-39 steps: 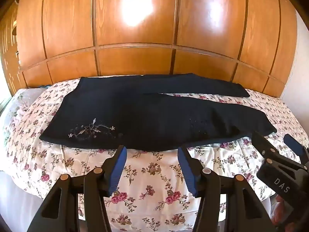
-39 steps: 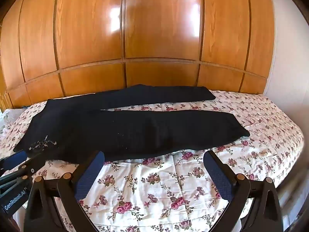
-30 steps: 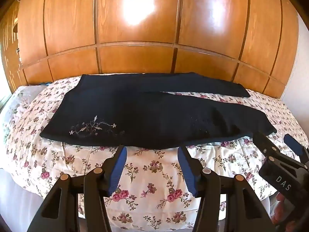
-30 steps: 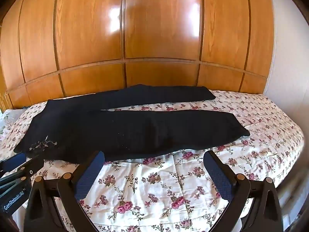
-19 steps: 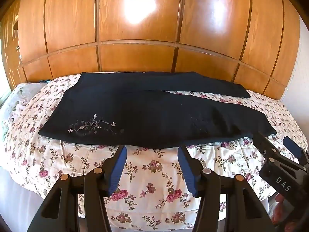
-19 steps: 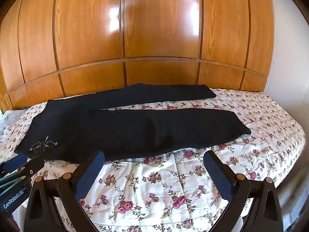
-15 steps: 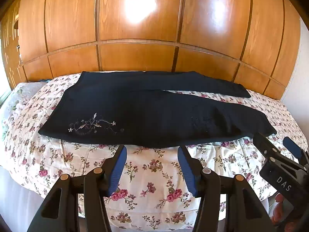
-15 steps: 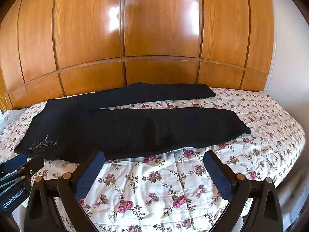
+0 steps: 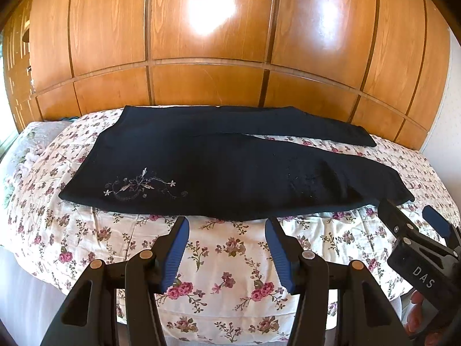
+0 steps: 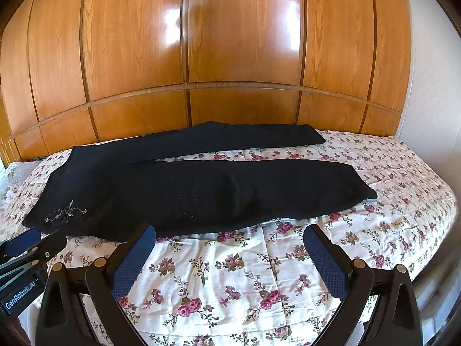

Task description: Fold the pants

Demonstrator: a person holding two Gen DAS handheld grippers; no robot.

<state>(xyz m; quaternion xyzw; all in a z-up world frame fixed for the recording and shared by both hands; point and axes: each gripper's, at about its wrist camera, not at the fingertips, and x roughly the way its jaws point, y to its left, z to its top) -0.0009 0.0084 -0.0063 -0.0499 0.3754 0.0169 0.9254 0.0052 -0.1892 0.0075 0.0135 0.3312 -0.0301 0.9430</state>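
Observation:
Black pants lie flat on a bed, waist at the left with pale flower embroidery, the two legs spread apart toward the right. They also show in the right wrist view. My left gripper is open and empty, just in front of the near leg's edge. My right gripper is open wide and empty, also just before that edge, further right. Each gripper shows in the other's view: the right one, the left one.
The bed has a floral quilt and its near edge drops off below the grippers. A wooden panelled wall stands right behind the bed. A white wall is at the right. A pale pillow lies at the left end.
Both grippers have risen slightly and edged toward the pants. Nothing was grasped and the pants have not moved.

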